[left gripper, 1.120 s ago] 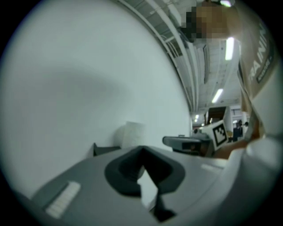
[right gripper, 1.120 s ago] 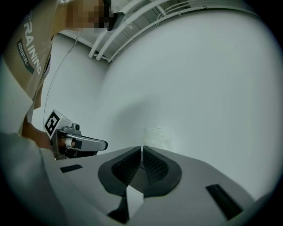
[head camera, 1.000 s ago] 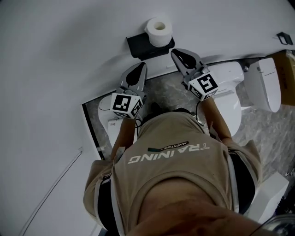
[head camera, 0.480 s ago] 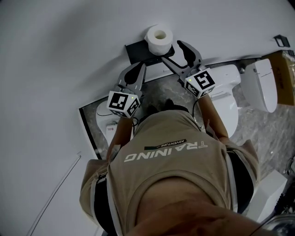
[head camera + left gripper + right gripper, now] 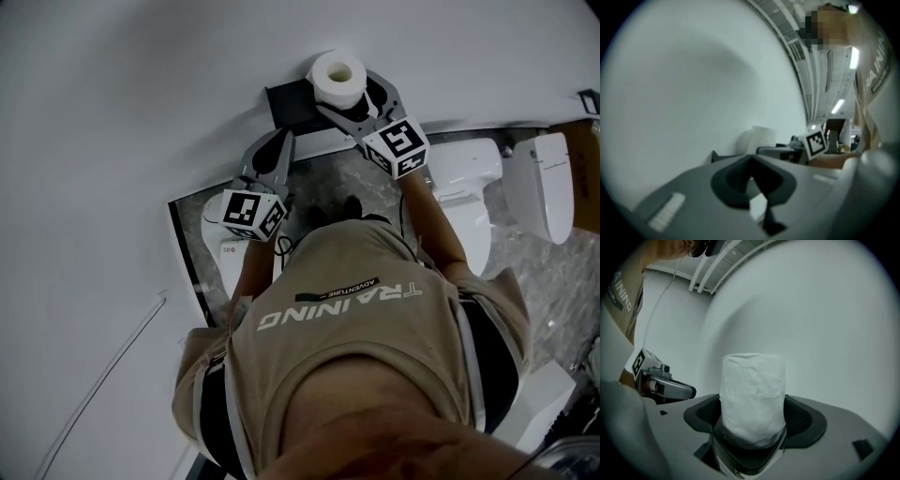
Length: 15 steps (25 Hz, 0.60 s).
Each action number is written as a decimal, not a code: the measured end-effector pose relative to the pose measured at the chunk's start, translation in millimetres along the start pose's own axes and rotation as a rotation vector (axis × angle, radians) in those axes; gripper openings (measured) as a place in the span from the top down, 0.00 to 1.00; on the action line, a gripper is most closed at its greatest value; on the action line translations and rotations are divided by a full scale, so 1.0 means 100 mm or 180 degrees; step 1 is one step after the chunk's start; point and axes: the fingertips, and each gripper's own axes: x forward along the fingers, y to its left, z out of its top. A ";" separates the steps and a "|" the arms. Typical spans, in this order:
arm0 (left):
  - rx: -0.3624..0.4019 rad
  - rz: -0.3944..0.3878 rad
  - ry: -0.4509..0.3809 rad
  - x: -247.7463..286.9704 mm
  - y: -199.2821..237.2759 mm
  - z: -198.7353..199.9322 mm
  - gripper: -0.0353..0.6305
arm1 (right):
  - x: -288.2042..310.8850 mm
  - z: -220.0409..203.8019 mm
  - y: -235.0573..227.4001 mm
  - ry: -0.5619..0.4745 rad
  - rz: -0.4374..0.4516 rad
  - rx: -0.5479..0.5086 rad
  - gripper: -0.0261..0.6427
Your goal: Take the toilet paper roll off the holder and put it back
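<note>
A white toilet paper roll stands upright on a black holder fixed to the white wall. My right gripper reaches level toward the wall. Its jaws have just been opening and now stand wide on either side of the roll, without squeezing it. The right gripper view shows the roll filling the gap of the right gripper between the dark pads. My left gripper hangs to the left of the holder, shut and empty, a little short of the wall. From the left gripper view the roll shows ahead.
A white toilet stands right of the holder, with another white fixture further right. A small white container sits on the marbled floor below the left gripper. The person's torso fills the lower head view.
The right gripper has moved up to the wall, and its jaws have gone from shut to wide, taking the roll between them. The left gripper has hardly moved.
</note>
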 end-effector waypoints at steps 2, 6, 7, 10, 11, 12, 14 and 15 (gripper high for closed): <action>0.0002 0.0027 -0.0009 -0.02 0.00 0.00 0.95 | 0.06 -0.04 -0.01 0.0046 -0.0003 -0.0009 0.43; 0.0015 0.0058 -0.0035 -0.09 0.01 0.03 0.95 | 0.08 -0.06 -0.02 0.0040 -0.0027 0.0001 0.43; 0.0014 0.0066 -0.0038 -0.10 0.03 0.03 0.95 | 0.09 -0.06 -0.03 0.0043 -0.0031 0.0002 0.43; 0.0010 0.0068 -0.0051 -0.15 0.05 0.05 0.95 | 0.10 -0.06 -0.03 0.0079 -0.0040 0.0009 0.43; 0.0010 0.0055 -0.0060 -0.16 0.05 0.06 0.95 | 0.10 -0.06 -0.03 0.0084 -0.0055 0.0005 0.43; 0.0012 0.0035 -0.0067 -0.17 0.04 0.06 0.95 | 0.09 -0.05 -0.03 0.0076 -0.0073 -0.0006 0.43; 0.0023 -0.0018 -0.0070 -0.19 0.00 0.06 0.95 | 0.04 0.01 -0.01 0.0001 -0.0112 -0.0044 0.43; 0.0028 -0.0048 -0.0068 -0.20 -0.01 0.05 0.95 | 0.01 0.06 0.00 -0.0050 -0.0139 -0.0068 0.43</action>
